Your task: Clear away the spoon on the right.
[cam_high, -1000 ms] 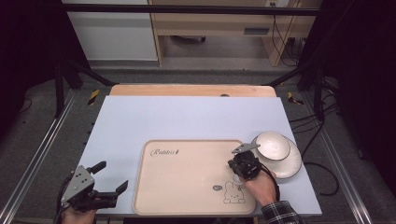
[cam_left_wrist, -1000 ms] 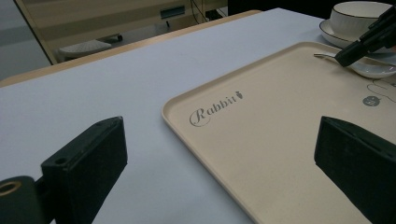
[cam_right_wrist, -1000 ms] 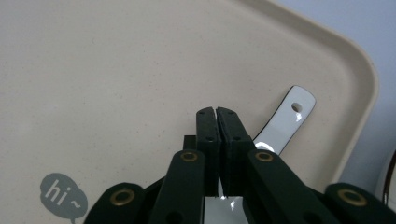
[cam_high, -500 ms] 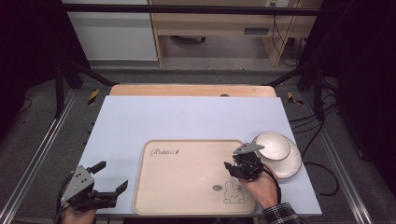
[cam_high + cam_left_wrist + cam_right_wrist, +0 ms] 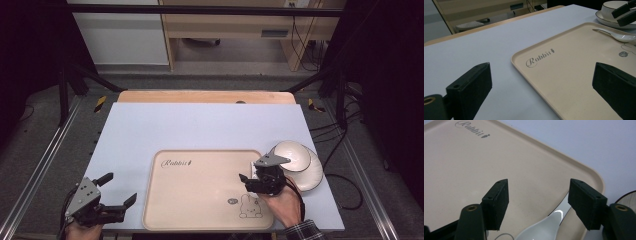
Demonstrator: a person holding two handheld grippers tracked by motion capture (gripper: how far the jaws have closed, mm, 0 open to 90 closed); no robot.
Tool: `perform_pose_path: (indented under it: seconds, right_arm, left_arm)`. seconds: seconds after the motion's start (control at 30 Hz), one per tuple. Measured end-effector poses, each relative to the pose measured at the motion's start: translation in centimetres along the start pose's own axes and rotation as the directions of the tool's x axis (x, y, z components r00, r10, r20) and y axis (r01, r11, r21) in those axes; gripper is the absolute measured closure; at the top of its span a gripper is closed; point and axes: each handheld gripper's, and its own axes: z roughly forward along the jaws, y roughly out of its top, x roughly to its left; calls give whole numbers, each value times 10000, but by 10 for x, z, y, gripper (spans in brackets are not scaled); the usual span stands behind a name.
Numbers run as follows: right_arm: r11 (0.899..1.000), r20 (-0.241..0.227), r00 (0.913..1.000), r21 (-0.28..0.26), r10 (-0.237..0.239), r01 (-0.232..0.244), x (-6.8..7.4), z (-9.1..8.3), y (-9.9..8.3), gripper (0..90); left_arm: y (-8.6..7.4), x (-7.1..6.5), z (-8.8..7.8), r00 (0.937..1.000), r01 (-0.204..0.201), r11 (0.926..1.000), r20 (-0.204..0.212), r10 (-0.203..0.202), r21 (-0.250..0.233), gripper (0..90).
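From the high view I judge the job, apparently loading tableware, as barely begun: the tray [image 5: 200, 187] looks almost bare, and the bowl [image 5: 293, 155] sits on its plate [image 5: 311, 173] on the table just off the tray's right edge. My right gripper [image 5: 248, 179] hangs over the tray's right side with its jaws apart. My left gripper [image 5: 119, 189] waits at the near left corner of the table, jaws spread, beside the tray.

In the left gripper view its jaws stand wide apart with nothing between them, and the white spoon [image 5: 617, 35] lies on the tray's far side, near the bowl and plate.

In the right gripper view the jaws gape wide above the spoon, gripping nothing; I cannot tell if they touch it.
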Motion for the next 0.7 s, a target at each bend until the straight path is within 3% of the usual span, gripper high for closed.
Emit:
perform_pose_path:
  seconds: [0.23,0.7]
  right_arm:
    - [9986,-64,9999,-509,112,-116,-3,-11,0,235]
    - [9951,-262,9992,-937,302,-325,-5,-33,-5,147]
  left_arm:
    - [0,0,0,10000,8,10000,-15,-8,-14,21]
    - [0,1,-1,10000,46,10000,-46,-46,-14,21]
